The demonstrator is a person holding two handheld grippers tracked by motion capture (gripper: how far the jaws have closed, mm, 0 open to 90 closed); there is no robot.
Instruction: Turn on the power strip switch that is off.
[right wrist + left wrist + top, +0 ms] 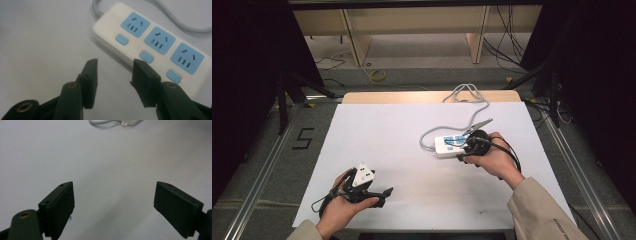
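Left side of the table (pixel 377 130): the left gripper (pixel 379 195) sits low near the person's edge, held in the left hand (pixel 343 202). In the left gripper view its jaws stand wide apart with nothing between them, only bare white surface. From there the power strip (pixel 127 122) is well away at the far top of the frame, so this hand is the remote one.

Centre: open white table between the two hands, free of objects, with room to move in every direction.

Right side: the power strip (pixel 450 145) lies flat on the white surface, right of centre. Its long axis runs roughly left to right across the table, tilted slightly, and its grey cable (pixel 462 107) leaves the left end and loops away toward the far edge. In the right gripper view it shows three blue sockets, each with a blue switch (pixel 146 56) and a small red light beside it.

The right gripper (pixel 468 150), in the right hand (pixel 494 160), is at the strip's near side. Its jaws are moderately parted and hold nothing. The strip (pixel 152 42) lies just ahead and to the right of the jaws, the right jaw reaching its near edge below the middle switch; whether it touches cannot be told.

Judgement: the right hand is clearly the nearer, and any coming move would likely fall on the switch row.
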